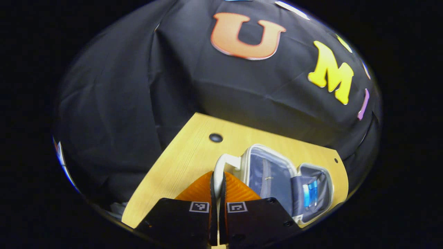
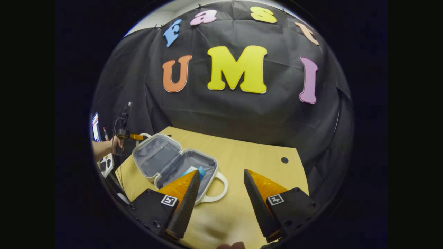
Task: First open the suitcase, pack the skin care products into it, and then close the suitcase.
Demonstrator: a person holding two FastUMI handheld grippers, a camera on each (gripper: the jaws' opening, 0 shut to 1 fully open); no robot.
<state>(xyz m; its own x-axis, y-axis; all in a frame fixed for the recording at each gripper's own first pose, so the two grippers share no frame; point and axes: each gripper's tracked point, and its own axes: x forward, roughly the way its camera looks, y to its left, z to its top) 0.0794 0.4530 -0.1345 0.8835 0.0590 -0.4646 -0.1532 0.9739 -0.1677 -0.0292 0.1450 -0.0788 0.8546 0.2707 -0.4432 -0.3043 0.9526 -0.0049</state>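
suitcase [image 2: 174, 162] lies open on the wooden table [image 2: 249, 155], near the table's left edge in the right gripper view. its lid [image 2: 152, 155] leans back toward that edge, and the other half lies flat with a white handle [image 2: 216, 188] that sticks out toward the camera. inside the flat half is a blue skin care thing [image 2: 198, 170], partly hidden behind one finger, so i cannot tell what kind it is.

in the right gripper view the right gripper [image 2: 221, 193] hangs over the table in front of the suitcase. its jaws are wide apart and hold nothing. the table between them is bare wood, and there is lots of open room to the right, up to a small dark hole [image 2: 284, 160] near the far edge.

in the left gripper view the left gripper [image 1: 218, 180] has its jaws pressed together on the lid's white handle [image 1: 223, 164]. the handle goes down between the fingers, so part of it is hidden. past it the case [image 1: 270, 173] stands open, with grey lining and the blue thing [image 1: 310, 193] in the far half. the case sits close to the table's right edge here, and the near corner is cut off by the gripper body.

in the right gripper view, a hand [image 2: 116, 141] holds the left gripper [image 2: 133, 137] at the lid, small and hard to make out. behind it, off the table's left edge, are a stand with cables [image 2: 124, 117] and a bit of a screen [image 2: 95, 126].
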